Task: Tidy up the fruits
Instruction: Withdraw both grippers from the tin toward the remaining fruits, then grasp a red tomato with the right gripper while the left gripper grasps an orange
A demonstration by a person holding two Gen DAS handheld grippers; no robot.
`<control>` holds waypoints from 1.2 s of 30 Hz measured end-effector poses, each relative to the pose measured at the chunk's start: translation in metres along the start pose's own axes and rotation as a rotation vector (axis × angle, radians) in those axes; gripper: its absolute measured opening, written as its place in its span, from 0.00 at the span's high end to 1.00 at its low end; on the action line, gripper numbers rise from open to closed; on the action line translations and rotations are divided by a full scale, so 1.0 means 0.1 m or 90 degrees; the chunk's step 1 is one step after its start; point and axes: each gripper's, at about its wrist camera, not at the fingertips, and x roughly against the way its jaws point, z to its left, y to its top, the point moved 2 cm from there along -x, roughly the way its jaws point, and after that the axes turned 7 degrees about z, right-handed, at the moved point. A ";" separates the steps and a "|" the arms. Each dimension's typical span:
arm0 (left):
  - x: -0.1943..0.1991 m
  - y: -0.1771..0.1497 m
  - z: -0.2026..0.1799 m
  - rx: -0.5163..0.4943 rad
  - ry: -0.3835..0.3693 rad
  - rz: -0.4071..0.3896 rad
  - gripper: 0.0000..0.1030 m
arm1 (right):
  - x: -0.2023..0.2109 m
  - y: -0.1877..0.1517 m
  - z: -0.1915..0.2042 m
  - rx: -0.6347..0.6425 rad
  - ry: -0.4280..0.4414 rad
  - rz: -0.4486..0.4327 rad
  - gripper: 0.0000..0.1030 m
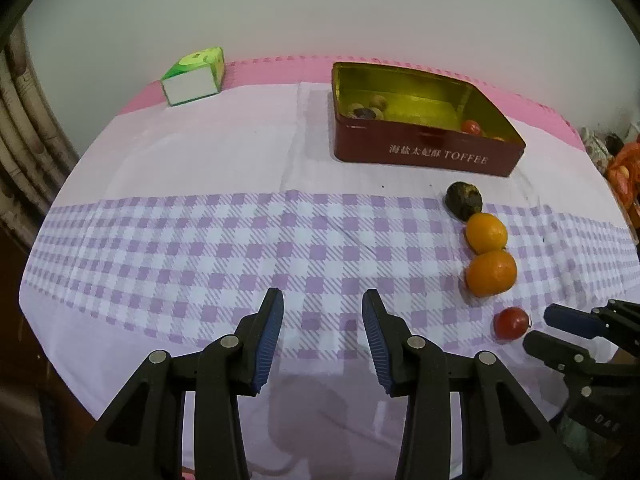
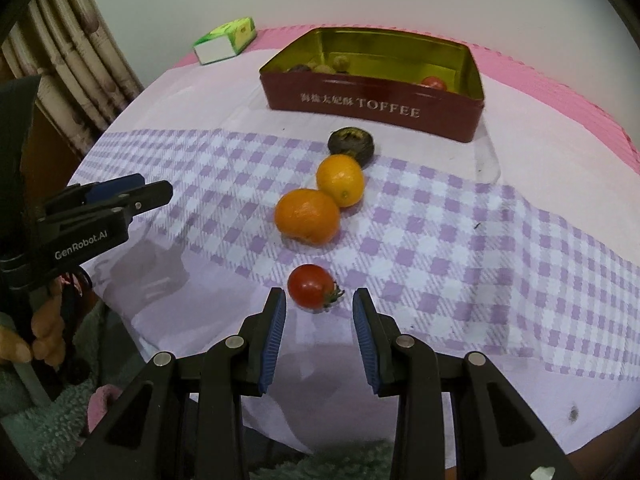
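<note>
Fruit row on checked cloth, tin beyond; both grippers released and holding nothing.

Nearest: right gripper (image 2: 319, 300), jaws spread, with the cherry tomato (image 2: 311, 286) on the cloth just ahead of the gap between its pads, touching neither. Left gripper (image 1: 322, 304), jaws likewise spread, over bare checked tablecloth (image 1: 180, 248), well to the left of the fruit. Next in line: large orange (image 2: 307, 217), touching the smaller orange (image 2: 340, 180); behind that, touching it, a dark wrinkled fruit (image 2: 352, 145). Farther: red TOFFEE tin (image 2: 372, 106), open, gold inside, with several brownish fruits (image 2: 320, 66) at its left end and one red fruit (image 2: 434, 83) at its right. Farthest: green-and-white carton (image 2: 226, 40), near the cloth's far left corner.
</note>
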 end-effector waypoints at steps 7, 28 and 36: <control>-0.07 -0.01 -0.04 -0.006 0.001 0.013 0.59 | -0.13 0.01 0.02 0.003 0.003 0.023 0.68; -0.15 -0.04 -0.08 -0.018 -0.007 0.029 0.57 | -0.29 0.04 0.03 0.006 -0.019 0.038 0.72; -0.17 -0.04 -0.14 -0.032 -0.014 0.035 0.54 | -0.30 0.05 0.07 0.014 -0.019 0.035 0.71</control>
